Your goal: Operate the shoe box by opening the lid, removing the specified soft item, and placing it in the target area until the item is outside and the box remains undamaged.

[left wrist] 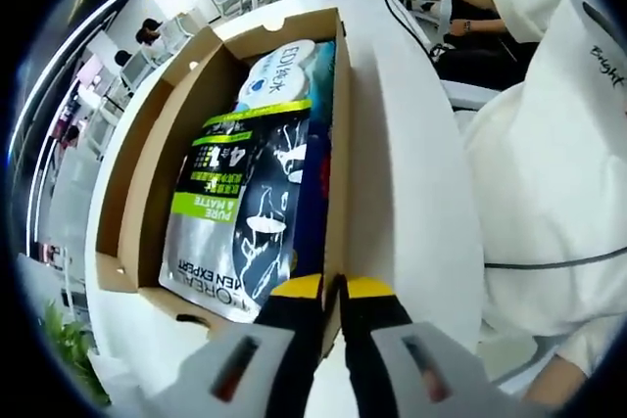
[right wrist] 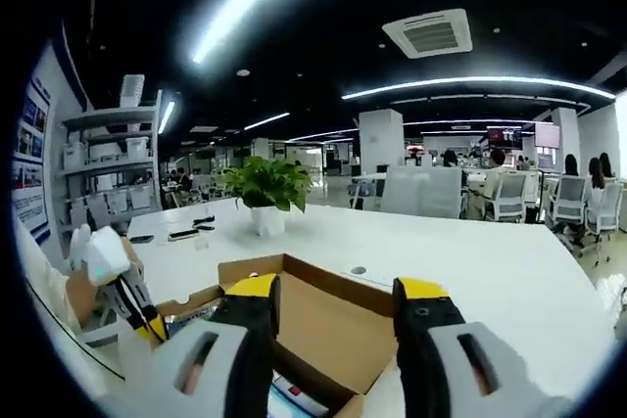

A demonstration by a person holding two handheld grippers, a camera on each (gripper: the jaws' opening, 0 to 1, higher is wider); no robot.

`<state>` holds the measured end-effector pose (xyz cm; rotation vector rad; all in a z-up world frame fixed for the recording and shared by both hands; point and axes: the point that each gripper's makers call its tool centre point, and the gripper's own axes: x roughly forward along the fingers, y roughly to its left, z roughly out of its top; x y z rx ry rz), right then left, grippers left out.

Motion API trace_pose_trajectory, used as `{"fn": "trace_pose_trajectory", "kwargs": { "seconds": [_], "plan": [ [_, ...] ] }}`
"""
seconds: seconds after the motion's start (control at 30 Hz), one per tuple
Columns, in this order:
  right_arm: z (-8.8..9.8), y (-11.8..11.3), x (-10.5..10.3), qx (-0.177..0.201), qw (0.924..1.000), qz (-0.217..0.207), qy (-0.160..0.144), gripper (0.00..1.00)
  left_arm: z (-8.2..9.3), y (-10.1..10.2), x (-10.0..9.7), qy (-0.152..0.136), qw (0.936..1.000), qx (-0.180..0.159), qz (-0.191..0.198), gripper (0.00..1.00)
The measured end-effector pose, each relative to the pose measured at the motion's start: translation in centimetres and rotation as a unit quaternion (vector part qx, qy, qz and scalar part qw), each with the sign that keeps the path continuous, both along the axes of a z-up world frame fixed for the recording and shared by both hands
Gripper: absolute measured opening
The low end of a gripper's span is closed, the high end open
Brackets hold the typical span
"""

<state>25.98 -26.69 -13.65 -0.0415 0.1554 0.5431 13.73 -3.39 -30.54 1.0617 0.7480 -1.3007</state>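
The brown cardboard shoe box (left wrist: 340, 124) lies open on a white table, seen from above in the left gripper view. Inside lie a black and silver pouch (left wrist: 245, 212) with green bands, a white round pack (left wrist: 279, 70) with blue print, and a blue item (left wrist: 315, 193) along the right wall. My left gripper (left wrist: 331, 289) is shut on the box's near right wall; it also appears as the left gripper (right wrist: 149, 328) at the box edge. My right gripper (right wrist: 338, 301) hangs open above the box's raised cardboard lid (right wrist: 328, 325), with nothing between its fingers.
A person in a white shirt (left wrist: 549, 144) stands close on the right of the box. A potted plant (right wrist: 266, 188) and phones (right wrist: 184, 234) sit on the white table (right wrist: 490, 281). Office chairs (right wrist: 509, 198) and seated people are further back.
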Motion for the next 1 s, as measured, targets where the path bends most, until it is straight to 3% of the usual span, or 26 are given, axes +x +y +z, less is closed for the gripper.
{"fn": "trace_pose_trajectory", "kwargs": {
  "seconds": [0.07,0.1,0.17,0.23,0.3,0.37,0.6,0.73,0.87,1.0],
  "plan": [
    [-0.5,-0.1,-0.2,-0.017,0.9998,0.006,-0.001,0.57,0.1,-0.1,0.1,0.008,0.9999,-0.003,0.009,0.06],
    [-1.3,-0.1,-0.4,-0.024,0.9996,0.007,0.013,0.61,0.0,-0.1,0.0,0.012,0.9999,-0.002,0.012,0.06],
    [-1.7,0.0,-0.7,-0.03,0.9994,0.011,0.01,0.62,0.0,-0.1,-0.1,-0.001,0.9999,0.006,-0.012,0.06],
    [-2.1,-0.1,-1.0,-0.031,0.9993,0.01,0.02,0.56,-0.8,0.3,0.0,-0.018,0.998,0.049,-0.037,0.06],
    [-2.3,0.1,-1.4,-0.023,0.9992,0.019,0.028,0.47,-1.6,0.3,0.0,-0.01,0.9981,0.055,-0.026,0.06],
    [-2.5,0.3,-1.7,-0.023,0.9991,0.022,0.029,0.49,-1.9,0.7,0.1,-0.01,0.9967,0.074,-0.032,0.06],
    [-3.3,1.0,-2.4,-0.036,0.9985,0.032,0.026,0.51,-1.0,0.6,0.1,0.001,0.9985,0.05,-0.022,0.07],
    [-4.0,1.1,-2.0,-0.015,0.9982,0.042,0.04,0.51,-0.3,0.0,-0.2,-0.003,0.9994,0.021,-0.027,0.07],
    [-4.2,1.4,-2.7,-0.008,0.9976,0.052,0.046,0.4,-0.3,0.2,0.2,-0.007,0.9998,0.008,-0.017,0.08],
    [-3.5,1.4,-3.1,0.008,0.9973,0.061,0.041,0.41,-1.0,0.2,0.0,-0.022,0.9991,-0.009,-0.034,0.09]
  ]
}}
